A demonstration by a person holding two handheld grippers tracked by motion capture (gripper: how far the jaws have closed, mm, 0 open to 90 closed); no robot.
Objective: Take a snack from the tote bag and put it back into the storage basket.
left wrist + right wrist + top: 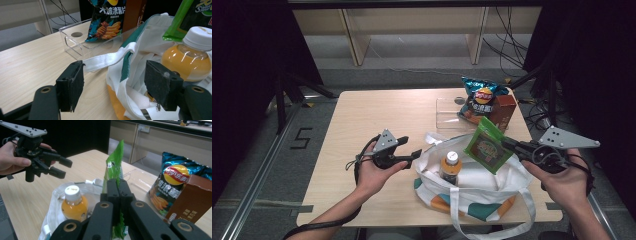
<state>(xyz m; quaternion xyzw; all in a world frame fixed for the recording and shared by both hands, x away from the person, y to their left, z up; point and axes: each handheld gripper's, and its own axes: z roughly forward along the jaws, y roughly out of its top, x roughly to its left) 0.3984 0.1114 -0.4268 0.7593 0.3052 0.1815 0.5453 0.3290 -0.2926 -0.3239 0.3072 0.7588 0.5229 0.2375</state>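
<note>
Right claw (pixel 507 144) clamps a green snack packet (pixel 484 146) above the tote bag (pixel 472 192), orange juice bottle (pixel 451 167) already inside; left claw (pixel 412 150) gapes wide, empty.

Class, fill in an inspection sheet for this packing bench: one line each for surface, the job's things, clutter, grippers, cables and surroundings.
Surface: light wooden table, bare at its left half.
Job's things: green snack packet held above the white tote bag; orange drink bottle upright inside the bag.
Clutter: clear plastic tray holding a blue chip bag and a brown box.
Grippers: right gripper shut on the green snack packet; left gripper open at the bag's rim, gripping nothing.
Cables: a black cable trails along the left forearm; loose wires lie on the floor behind.
Surroundings: wooden furniture legs beyond the table; black stands at both sides.
</note>
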